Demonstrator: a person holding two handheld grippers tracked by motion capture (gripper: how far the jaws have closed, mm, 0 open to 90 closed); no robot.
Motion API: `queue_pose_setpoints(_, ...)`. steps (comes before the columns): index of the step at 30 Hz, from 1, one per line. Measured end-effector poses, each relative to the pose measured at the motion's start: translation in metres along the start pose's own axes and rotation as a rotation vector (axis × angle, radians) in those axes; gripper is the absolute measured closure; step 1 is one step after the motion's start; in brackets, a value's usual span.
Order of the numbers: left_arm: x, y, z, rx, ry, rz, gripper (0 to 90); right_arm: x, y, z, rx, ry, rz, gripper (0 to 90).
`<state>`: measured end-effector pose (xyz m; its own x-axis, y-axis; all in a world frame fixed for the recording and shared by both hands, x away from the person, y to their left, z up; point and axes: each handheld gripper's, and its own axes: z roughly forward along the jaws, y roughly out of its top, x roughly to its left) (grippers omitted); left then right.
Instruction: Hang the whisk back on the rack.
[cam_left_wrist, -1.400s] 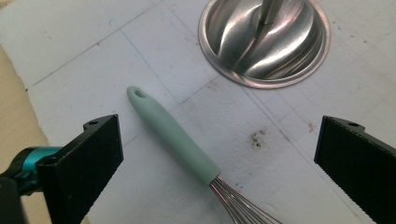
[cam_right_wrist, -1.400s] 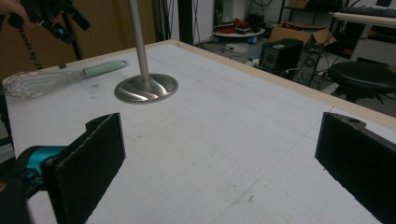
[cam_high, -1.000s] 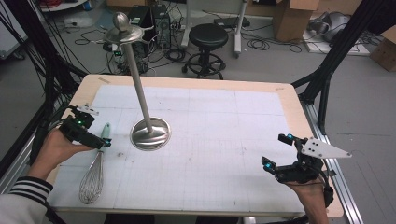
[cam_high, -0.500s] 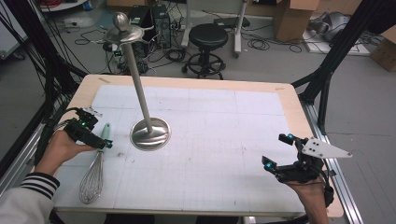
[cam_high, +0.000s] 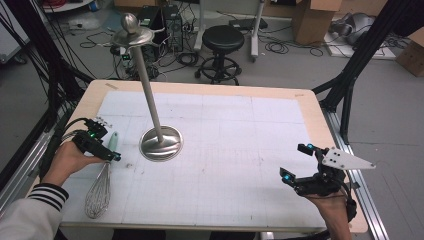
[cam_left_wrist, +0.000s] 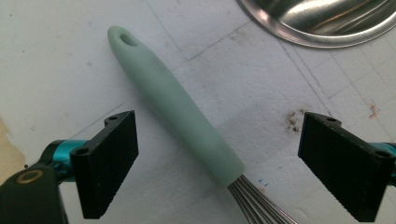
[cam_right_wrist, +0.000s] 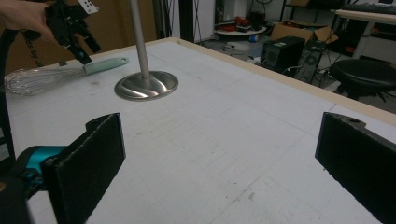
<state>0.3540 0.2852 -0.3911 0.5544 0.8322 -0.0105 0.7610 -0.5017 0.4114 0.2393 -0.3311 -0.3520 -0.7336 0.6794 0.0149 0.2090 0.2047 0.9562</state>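
The work in hand is a pick-up of the whisk (cam_high: 100, 186), and it stands at the approach stage.

**Left gripper.** The left gripper (cam_high: 113, 156) is poised directly over the whisk's pale green handle (cam_left_wrist: 175, 106). In the left gripper view the handle lies slantwise between the two jaws, with clear white table surface showing on either side of it. The jaws have just been closing, but they stand well apart and neither pad touches the handle, so nothing is clamped yet. The wire loops (cam_left_wrist: 254, 205) begin just below the midpoint between the jaws, towards the gripper body; the handle's hanging hole (cam_left_wrist: 127, 38) points away from it.

**Right gripper.** The right gripper (cam_high: 304, 165) hangs above bare table (cam_high: 235, 200), far to the side of the whisk, its jaws spread wide with nothing between them.

**Status.**
- Done: left gripper aligned over the handle.
- Remaining (as a judgement): close fully on the handle, then lift.
- A metal stand (cam_high: 160, 142) with a round base sits just beyond the left gripper; its destination role, if any, cannot be told.

**Markings.** No brand or label is readable on the whisk or stand. Partial print shows on a cardboard panel (cam_right_wrist: 18, 56) in the right gripper view, too cropped to read.
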Motion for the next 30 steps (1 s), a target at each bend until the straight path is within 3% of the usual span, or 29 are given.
queue_pose_setpoints(4,0.000,0.000,0.002,0.013,-0.027,0.010,20.8,0.000,0.000,0.000,-0.001,-0.003,-0.001,0.4)
queue_pose_setpoints(16,0.008,-0.001,0.011,0.052,-0.047,-0.015,27.5,-0.001,-0.001,0.000,0.002,-0.004,0.000,0.4)
queue_pose_setpoints(18,0.009,-0.002,0.012,0.059,-0.065,-0.014,32.7,-0.001,-0.001,0.001,0.004,-0.003,0.005,0.4)
queue_pose_setpoints(30,0.010,-0.003,0.016,0.085,-0.042,-0.030,40.6,-0.001,-0.003,0.004,0.015,-0.003,0.005,0.4)
